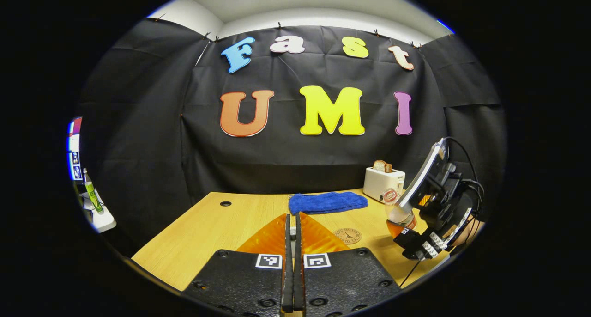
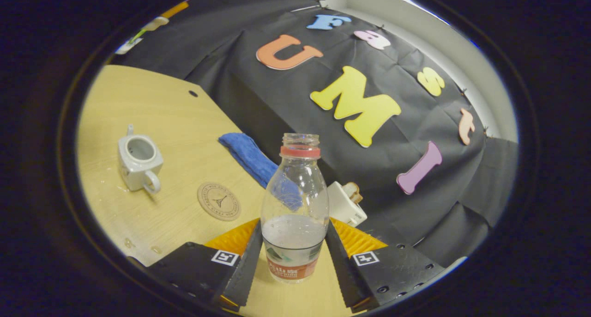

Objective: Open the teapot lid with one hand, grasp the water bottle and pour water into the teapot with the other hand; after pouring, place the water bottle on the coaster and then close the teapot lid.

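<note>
Right gripper view: lidless teapot (image 2: 138,162) beside coaster (image 2: 219,201).

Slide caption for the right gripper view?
Right hand-held gripper grips the uncapped water bottle; lidless teapot stands beyond the coaster.

No legible text on the bottle's label (image 2: 292,261) or the coaster's stamped emblem (image 2: 219,201).
</note>
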Motion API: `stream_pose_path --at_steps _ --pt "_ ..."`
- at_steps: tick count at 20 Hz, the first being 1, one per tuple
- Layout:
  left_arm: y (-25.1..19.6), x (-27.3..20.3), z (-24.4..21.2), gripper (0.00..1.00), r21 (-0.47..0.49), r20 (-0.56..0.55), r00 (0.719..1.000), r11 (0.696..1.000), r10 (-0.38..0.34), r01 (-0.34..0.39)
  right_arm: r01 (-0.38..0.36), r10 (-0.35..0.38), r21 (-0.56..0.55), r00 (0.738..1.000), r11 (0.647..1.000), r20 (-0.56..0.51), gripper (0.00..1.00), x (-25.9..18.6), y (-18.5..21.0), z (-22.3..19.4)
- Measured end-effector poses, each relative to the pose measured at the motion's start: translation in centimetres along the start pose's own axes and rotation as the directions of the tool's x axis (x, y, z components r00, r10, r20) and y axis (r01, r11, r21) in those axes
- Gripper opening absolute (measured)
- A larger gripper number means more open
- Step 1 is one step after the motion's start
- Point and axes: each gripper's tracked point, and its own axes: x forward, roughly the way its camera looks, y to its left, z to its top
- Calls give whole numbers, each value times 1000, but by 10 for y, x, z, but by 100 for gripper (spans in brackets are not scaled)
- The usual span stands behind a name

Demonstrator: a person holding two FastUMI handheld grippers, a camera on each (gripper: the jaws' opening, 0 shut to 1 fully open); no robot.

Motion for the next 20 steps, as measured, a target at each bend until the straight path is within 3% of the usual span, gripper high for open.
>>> stream_pose_path --at_steps 8,12,20 --pt "23 0 1 3 -27 -2 999 998 51 -51 20 -9 -291 999 956 39 74 0 35 9" --pt "29 0 -2 3 -21 -10 998 997 69 -70 100 -66 -447 994 889 91 75 -1 35 16" --pt "24 0 -3 3 1 -18 998 998 58 -58 181 -101 -621 982 763 161 74 3 37 33"
